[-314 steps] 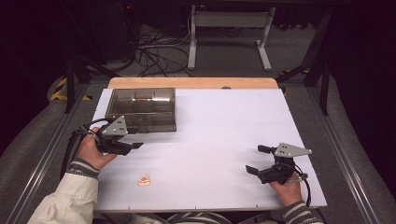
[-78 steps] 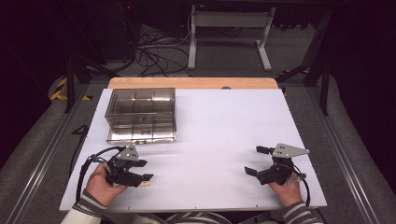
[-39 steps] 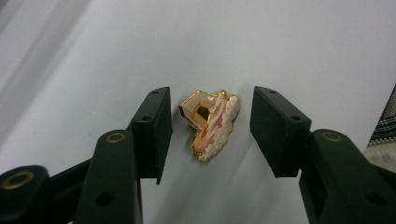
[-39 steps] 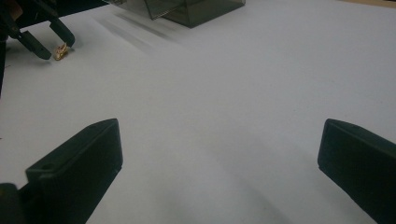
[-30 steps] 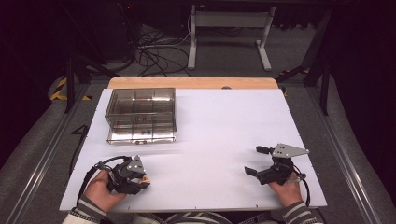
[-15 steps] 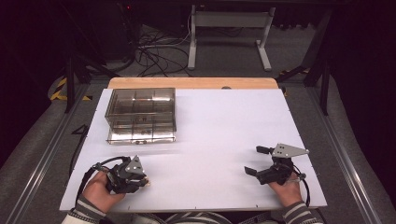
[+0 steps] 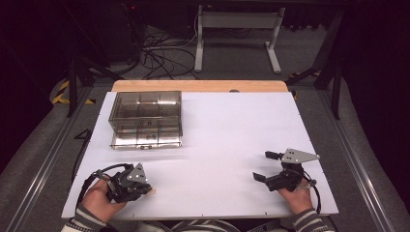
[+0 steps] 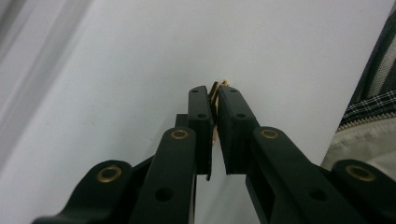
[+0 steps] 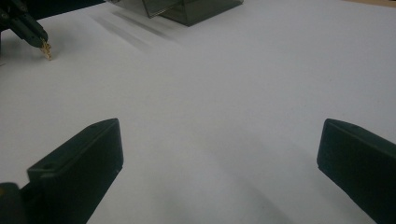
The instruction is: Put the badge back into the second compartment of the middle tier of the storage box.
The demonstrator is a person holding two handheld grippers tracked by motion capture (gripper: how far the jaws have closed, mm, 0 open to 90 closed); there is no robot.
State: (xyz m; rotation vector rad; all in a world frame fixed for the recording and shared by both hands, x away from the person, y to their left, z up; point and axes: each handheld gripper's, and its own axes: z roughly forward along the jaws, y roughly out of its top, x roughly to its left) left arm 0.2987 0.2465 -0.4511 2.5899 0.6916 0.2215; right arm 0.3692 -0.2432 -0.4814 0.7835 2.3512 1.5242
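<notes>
A small gold-coloured piece [image 8: 217,88] is pinched between the tips of my left gripper [image 8: 214,100], which is shut on it. That gripper [image 7: 145,189] sits low over the white table's front left corner, held in a hand with a striped sleeve. From the right gripper view I see the same piece [image 9: 46,50] hanging from those black jaws just above the surface. My right gripper [image 7: 262,166] rests at the front right, open, with nothing between its widely spread jaws [image 9: 219,140].
A clear smoky plastic box [image 7: 145,118] with several compartments stands at the back left of the white table [image 7: 232,130]; its lower front part juts toward me. The same box [image 9: 187,9] appears in the right gripper view. A wooden strip [image 7: 198,86] edges the far side.
The left gripper came from beside the box to the front left and shut on the gold piece that lay loose there. Over the last second it barely moved. The right gripper stayed put.
</notes>
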